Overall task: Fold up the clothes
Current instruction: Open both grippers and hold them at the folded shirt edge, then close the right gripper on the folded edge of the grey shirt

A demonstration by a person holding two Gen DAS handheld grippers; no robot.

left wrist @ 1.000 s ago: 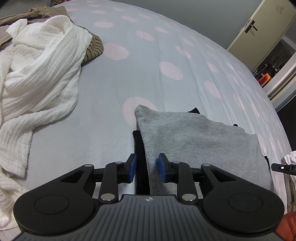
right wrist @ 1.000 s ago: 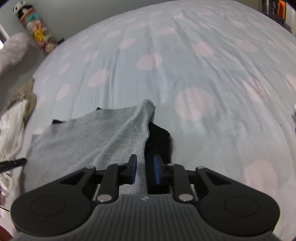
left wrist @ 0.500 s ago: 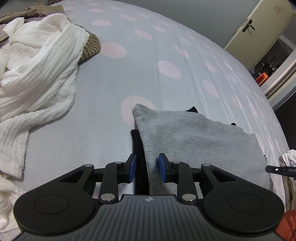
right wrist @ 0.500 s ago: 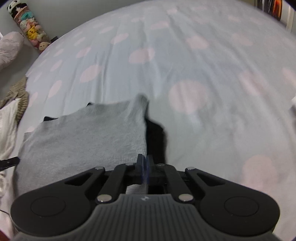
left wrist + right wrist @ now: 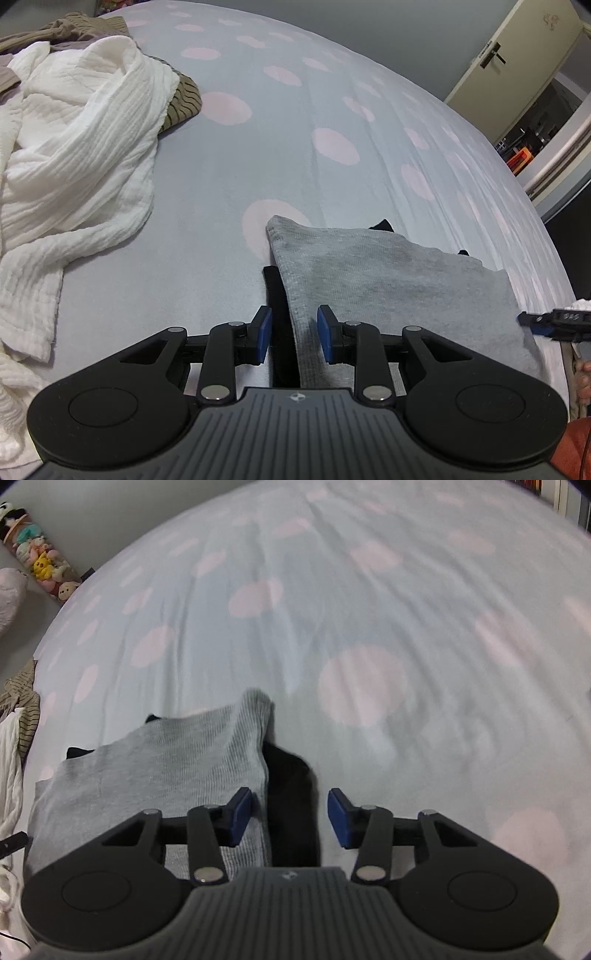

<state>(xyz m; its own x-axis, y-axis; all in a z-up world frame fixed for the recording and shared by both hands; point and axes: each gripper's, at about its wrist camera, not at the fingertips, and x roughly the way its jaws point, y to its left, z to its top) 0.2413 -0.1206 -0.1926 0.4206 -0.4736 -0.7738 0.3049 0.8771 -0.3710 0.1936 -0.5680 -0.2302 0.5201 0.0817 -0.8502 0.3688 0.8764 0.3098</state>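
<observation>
A folded grey ribbed garment [image 5: 388,280] with black edging lies flat on the dotted bed sheet [image 5: 295,147]. My left gripper [image 5: 293,334] is open, its blue pads straddling the garment's near left edge and black strip [image 5: 275,295]. In the right wrist view the same grey garment [image 5: 166,753] lies left of centre with a black part [image 5: 291,779] beside it. My right gripper [image 5: 290,814] is open wide over the black part and the grey edge. The right gripper's tip [image 5: 546,321] shows at the far right of the left wrist view.
A crumpled white garment [image 5: 74,147] and a brown striped one [image 5: 183,103] lie at the left of the bed. A door [image 5: 517,55] stands at the back right. Plush toys [image 5: 40,565] hang on the wall at the left of the right wrist view.
My right gripper shut half a second ago and has now opened wide over the garment's edge. My left gripper stayed open and barely moved.
</observation>
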